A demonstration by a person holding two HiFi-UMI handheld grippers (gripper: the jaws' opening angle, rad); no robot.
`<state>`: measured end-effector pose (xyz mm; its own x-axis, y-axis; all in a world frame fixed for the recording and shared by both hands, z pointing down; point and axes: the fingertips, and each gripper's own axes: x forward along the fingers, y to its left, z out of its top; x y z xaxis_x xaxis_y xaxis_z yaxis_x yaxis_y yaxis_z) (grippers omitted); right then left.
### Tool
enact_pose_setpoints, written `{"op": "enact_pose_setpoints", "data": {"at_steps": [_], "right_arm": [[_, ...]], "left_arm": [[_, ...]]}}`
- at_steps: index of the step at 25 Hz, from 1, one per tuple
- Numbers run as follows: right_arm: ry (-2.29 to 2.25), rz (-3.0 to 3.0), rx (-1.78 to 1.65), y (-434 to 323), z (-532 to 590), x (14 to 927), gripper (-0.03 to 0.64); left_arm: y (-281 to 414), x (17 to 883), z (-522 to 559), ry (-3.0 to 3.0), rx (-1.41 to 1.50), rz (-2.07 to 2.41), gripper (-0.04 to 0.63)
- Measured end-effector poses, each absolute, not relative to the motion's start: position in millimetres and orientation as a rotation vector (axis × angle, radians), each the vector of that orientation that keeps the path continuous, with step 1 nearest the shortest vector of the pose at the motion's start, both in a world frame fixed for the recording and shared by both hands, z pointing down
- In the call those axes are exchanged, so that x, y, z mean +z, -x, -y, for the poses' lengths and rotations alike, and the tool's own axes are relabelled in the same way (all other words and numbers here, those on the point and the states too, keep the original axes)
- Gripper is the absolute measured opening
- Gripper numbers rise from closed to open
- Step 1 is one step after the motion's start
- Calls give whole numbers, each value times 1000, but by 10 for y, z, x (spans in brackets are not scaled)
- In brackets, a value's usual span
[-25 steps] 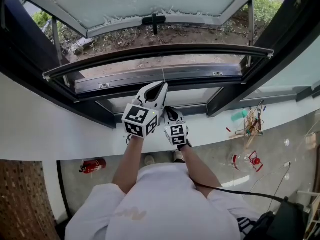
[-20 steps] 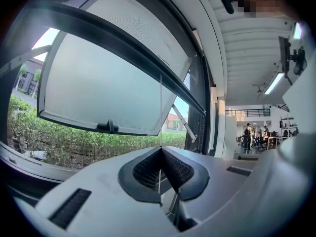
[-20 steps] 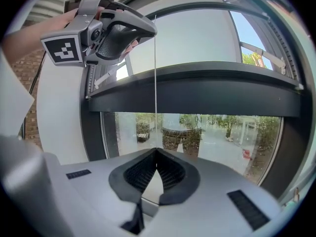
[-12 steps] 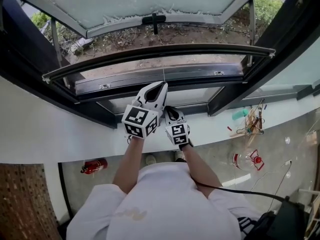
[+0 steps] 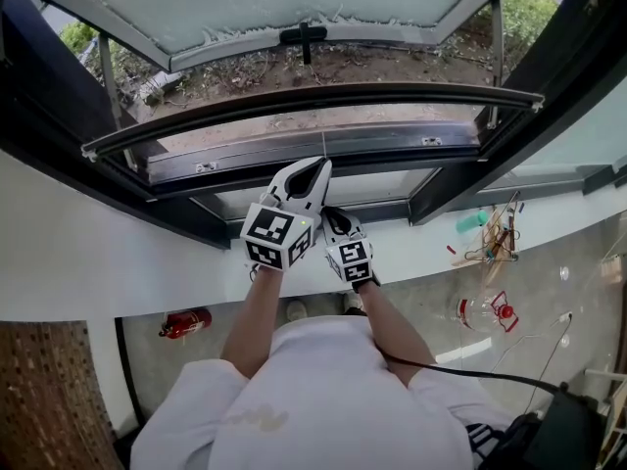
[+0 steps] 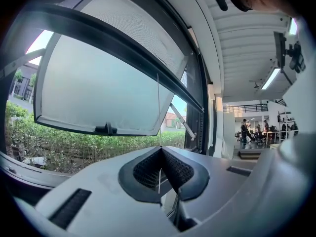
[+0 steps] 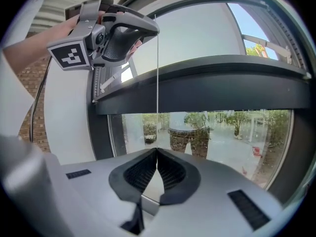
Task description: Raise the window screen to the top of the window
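Barely shifted since a second ago: both grippers in much the same spot below the frame. Left gripper (image 5: pixel 320 167) held level and uppermost, jaws pinched tight on the thin pull cord (image 7: pixel 157 73). Cord hanging from the bottom bar (image 5: pixel 313 99) of the window screen (image 6: pixel 138 23), bar partway up the opening. Probably light, limp and slippery: best nipped firmly, drawn steadily, never jerked. Right gripper (image 5: pixel 329 213) just beneath, tipped slightly down, jaws likewise clamped on the same cord.
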<state>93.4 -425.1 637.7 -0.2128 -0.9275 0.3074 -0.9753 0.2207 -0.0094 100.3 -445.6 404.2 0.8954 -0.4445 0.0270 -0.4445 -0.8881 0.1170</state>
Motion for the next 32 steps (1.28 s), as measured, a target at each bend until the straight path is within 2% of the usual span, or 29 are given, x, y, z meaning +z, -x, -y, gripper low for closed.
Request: {"op": "enact_pose_setpoints", "data": {"at_steps": [16, 32], "right_arm": [[-1826, 2248, 304, -990, 4288, 6281, 3], [-1855, 2366, 248, -927, 4394, 5816, 2]], "left_arm": [[-961, 3937, 4499, -2956, -5, 721, -1], [-931, 3469, 4503, -2945, -98, 676, -2]]}}
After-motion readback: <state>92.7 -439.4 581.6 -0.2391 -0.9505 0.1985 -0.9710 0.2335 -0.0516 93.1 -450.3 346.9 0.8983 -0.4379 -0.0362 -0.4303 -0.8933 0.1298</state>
